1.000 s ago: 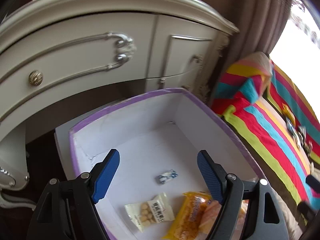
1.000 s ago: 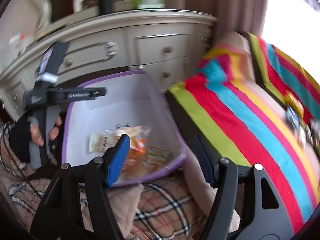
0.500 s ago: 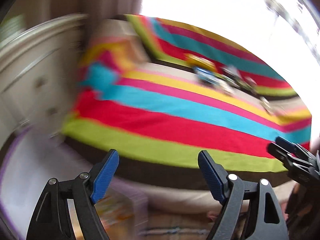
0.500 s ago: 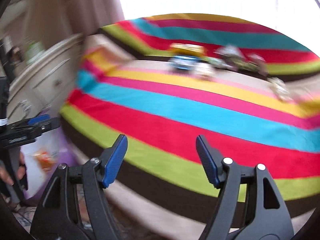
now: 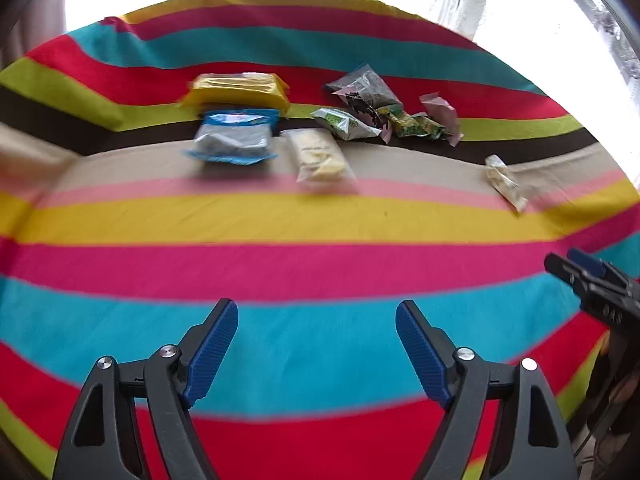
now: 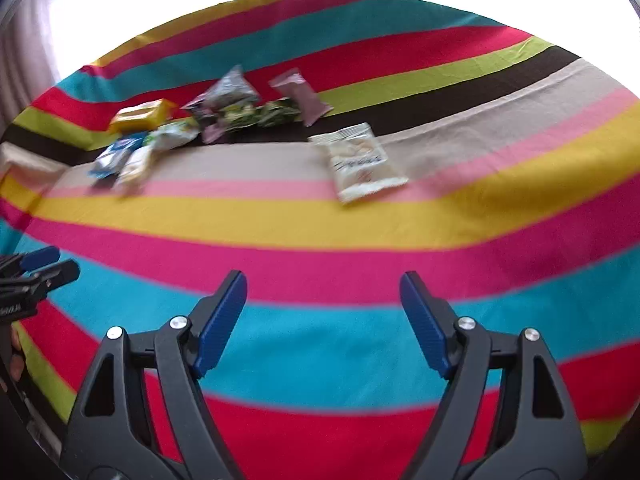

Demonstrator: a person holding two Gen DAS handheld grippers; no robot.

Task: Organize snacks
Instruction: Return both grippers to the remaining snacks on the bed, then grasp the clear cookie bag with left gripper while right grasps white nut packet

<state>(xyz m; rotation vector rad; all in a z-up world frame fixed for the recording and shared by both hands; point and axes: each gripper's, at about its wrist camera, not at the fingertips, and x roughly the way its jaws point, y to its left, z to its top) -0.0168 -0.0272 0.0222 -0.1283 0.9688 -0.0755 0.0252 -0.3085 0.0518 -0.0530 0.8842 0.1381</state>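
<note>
Several snack packets lie far ahead on a striped bedspread (image 5: 312, 220). In the left wrist view I see a yellow pack (image 5: 238, 88), a blue-and-white pack (image 5: 234, 136), a pale biscuit pack (image 5: 320, 156), a green pack (image 5: 344, 122), a dark clear bag (image 5: 366, 90) and a small pale packet (image 5: 504, 180). My left gripper (image 5: 316, 344) is open and empty over the near stripes. My right gripper (image 6: 324, 320) is empty, its jaws still opening; a white biscuit packet (image 6: 360, 162) lies ahead of it. Each gripper shows at the other view's edge.
The bedspread (image 6: 320, 220) fills both views, with bare stripes between the grippers and the packets. A bright window lies beyond the far edge. A curtain (image 6: 24, 52) hangs at the left. Part of a hand (image 6: 16, 360) shows at the left edge.
Both grippers have swung away from the purple-rimmed box and the dresser, round to the bed, so the packets now lie ahead. The right jaws stand a little wider.
</note>
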